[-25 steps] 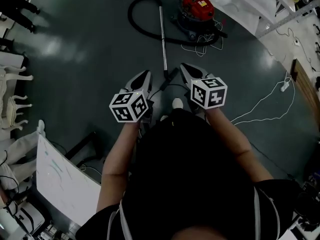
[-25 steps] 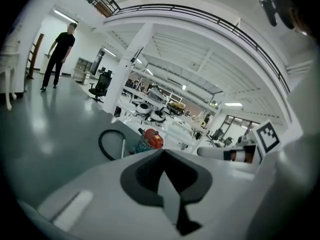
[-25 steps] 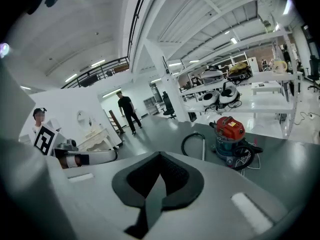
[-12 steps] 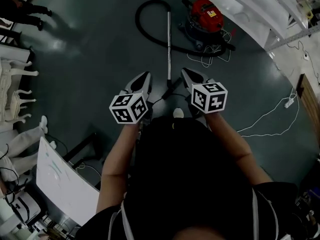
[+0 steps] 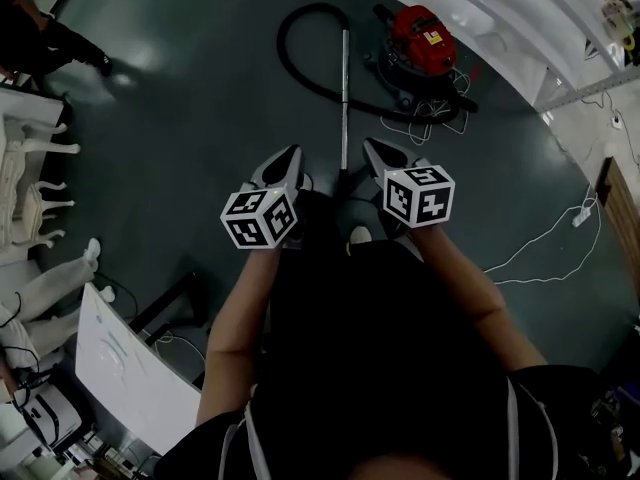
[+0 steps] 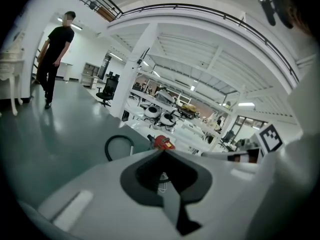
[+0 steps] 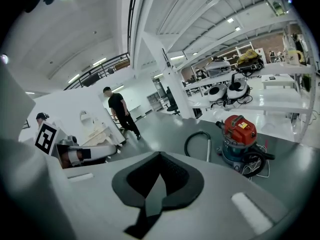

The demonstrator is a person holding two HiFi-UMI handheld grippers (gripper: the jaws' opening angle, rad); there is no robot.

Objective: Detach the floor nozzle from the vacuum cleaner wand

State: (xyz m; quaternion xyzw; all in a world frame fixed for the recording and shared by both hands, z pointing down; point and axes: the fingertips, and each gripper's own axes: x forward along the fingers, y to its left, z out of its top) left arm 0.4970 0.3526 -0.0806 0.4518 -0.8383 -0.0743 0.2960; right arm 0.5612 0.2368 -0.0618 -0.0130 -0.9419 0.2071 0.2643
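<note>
The red canister vacuum (image 5: pixel 425 40) stands on the dark floor, its black hose (image 5: pixel 292 56) looping left. The metal wand (image 5: pixel 345 88) runs from the hose toward me and ends at the dark floor nozzle (image 5: pixel 346 181), which lies between my two grippers and is partly hidden. My left gripper (image 5: pixel 291 152) is shut and empty to the left of the nozzle. My right gripper (image 5: pixel 371 146) is shut and empty to its right. The left gripper view shows closed jaws (image 6: pixel 162 152) with the vacuum (image 6: pixel 161 142) beyond. In the right gripper view, closed jaws (image 7: pixel 160 154) point toward the vacuum (image 7: pixel 239 135) and wand (image 7: pixel 207 150).
A white cable (image 5: pixel 545 243) trails over the floor at right. White benches (image 5: pixel 500 8) line the far right. A white board (image 5: pixel 130 368) lies at lower left, with white furniture (image 5: pixel 30 188) at the left edge. A person (image 5: pixel 40 43) walks at far left.
I have walked toward the vacuum with both grippers held out, still shut. The wand's near end and the nozzle now lie between the two grippers.
</note>
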